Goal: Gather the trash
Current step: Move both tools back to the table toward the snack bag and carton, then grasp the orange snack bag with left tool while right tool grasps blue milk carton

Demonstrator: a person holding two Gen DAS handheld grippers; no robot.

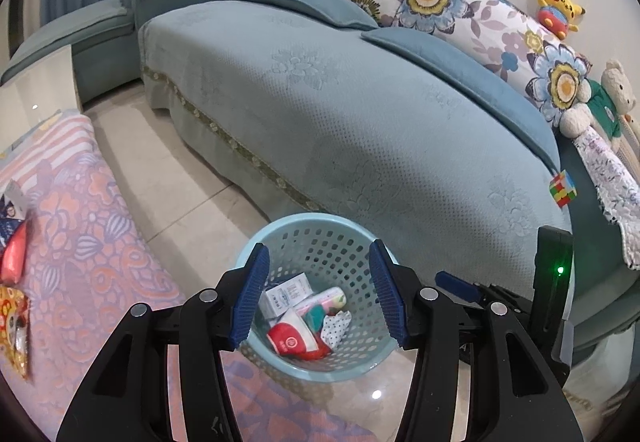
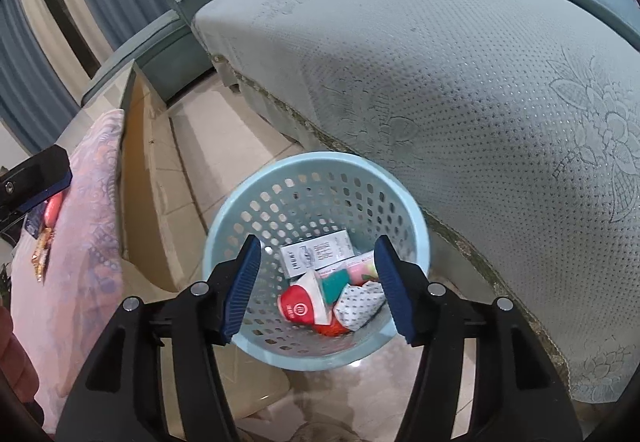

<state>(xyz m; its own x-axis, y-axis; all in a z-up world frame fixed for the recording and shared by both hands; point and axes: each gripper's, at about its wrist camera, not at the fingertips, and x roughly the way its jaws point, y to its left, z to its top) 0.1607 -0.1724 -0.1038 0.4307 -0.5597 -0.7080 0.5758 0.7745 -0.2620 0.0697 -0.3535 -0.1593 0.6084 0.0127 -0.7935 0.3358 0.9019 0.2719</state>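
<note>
A light blue perforated trash basket [image 1: 280, 232] stands on the tiled floor by the sofa, and shows in the right wrist view too [image 2: 256, 178]. Inside lie a white box [image 1: 286, 292], a red and white packet [image 1: 288, 340], a dotted wrapper [image 1: 336, 326] and pink and teal pieces. My left gripper [image 1: 318, 292] is open and empty above the basket. My right gripper [image 2: 316, 282] is open and empty above the basket; part of it shows in the left wrist view [image 1: 552, 282]. Wrappers [image 1: 14, 254] lie on the patterned cloth at the left.
A teal sofa [image 1: 360, 102] with floral cushions and plush toys runs behind the basket. A Rubik's cube [image 1: 563, 188] sits on its right end. A low table under a pink patterned cloth [image 1: 88, 242] stands to the left.
</note>
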